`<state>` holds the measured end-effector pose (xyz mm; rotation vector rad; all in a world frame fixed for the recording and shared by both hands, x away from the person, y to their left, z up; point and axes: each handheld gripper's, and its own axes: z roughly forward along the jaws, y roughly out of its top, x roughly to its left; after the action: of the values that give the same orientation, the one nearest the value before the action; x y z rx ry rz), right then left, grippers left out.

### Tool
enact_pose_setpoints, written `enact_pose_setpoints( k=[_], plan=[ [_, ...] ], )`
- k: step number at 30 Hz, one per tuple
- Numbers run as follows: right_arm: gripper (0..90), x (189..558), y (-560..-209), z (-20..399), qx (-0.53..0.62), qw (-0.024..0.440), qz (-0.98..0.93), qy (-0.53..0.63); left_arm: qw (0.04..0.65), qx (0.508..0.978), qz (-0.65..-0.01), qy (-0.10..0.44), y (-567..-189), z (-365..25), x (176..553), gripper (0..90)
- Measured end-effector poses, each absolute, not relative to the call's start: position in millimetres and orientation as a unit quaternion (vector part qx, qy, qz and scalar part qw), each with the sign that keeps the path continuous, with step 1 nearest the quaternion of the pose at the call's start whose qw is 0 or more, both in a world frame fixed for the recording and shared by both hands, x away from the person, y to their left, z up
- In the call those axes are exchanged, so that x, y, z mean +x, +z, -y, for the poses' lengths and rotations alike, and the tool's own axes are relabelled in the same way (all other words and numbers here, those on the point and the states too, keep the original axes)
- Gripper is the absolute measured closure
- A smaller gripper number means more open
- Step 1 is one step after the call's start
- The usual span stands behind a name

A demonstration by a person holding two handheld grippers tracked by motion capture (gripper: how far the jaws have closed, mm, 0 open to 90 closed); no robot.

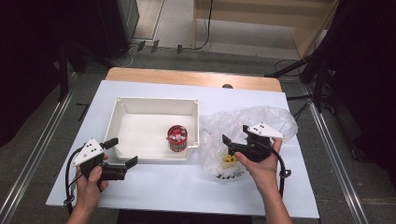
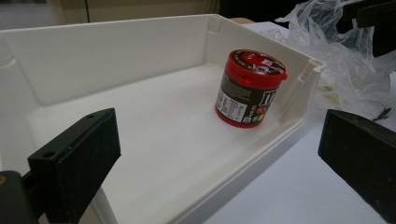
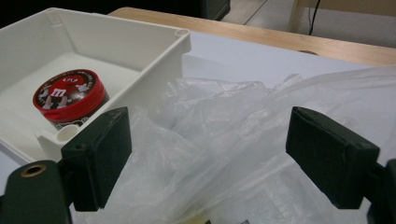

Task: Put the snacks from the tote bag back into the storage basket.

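Two hand-held grippers are in use at the worktop [image 1: 154,186], both with jaws spread wide and gripping nothing. The landmark is the white tray [image 1: 122,122], standing open on the white sheet. One red-lidded candy tub [image 1: 177,138] stands upright inside the tray, near its right wall and toward the near corner on that side. The left hand-held gripper [image 1: 123,153] sits at the tray's near left corner, one jaw over the rim, the other just outside the near wall. The right hand-held gripper [image 1: 236,135] hovers to the right of the tray, over a crumpled clear plastic bag [image 1: 266,116] that lies just beside the tray's right wall. Something yellow [image 1: 229,159] shows through the bag's near end; what it is cannot be made out.
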<state>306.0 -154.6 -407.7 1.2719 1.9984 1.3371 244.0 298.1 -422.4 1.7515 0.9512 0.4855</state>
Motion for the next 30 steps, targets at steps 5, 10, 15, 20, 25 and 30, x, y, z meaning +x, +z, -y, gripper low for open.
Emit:
enact_pose_setpoints(
  k=[5,10,15,20,25,30],
  plan=[
    [15.3,301,-412,164,0.463,0.211,-0.717,0.476,0.518,0.73,-0.397,0.202,-423,-298,244,0.0],
    [15.3,296,-415,173,0.467,0.213,-0.714,0.476,0.518,0.73,-0.397,0.202,-423,-298,244,0.0],
    [15.3,291,-417,183,0.473,0.215,-0.711,0.474,0.517,0.731,-0.396,0.202,-423,-298,244,0.0],
    [15.3,286,-419,193,0.478,0.217,-0.709,0.471,0.519,0.73,-0.397,0.2,-423,-297,244,0.0],
    [15.3,281,-422,202,0.483,0.213,-0.704,0.475,0.518,0.731,-0.396,0.201,-423,-297,244,0.0],
    [15.3,277,-425,209,0.489,0.213,-0.7,0.474,0.518,0.731,-0.396,0.201,-423,-297,244,0.0]
  ],
)
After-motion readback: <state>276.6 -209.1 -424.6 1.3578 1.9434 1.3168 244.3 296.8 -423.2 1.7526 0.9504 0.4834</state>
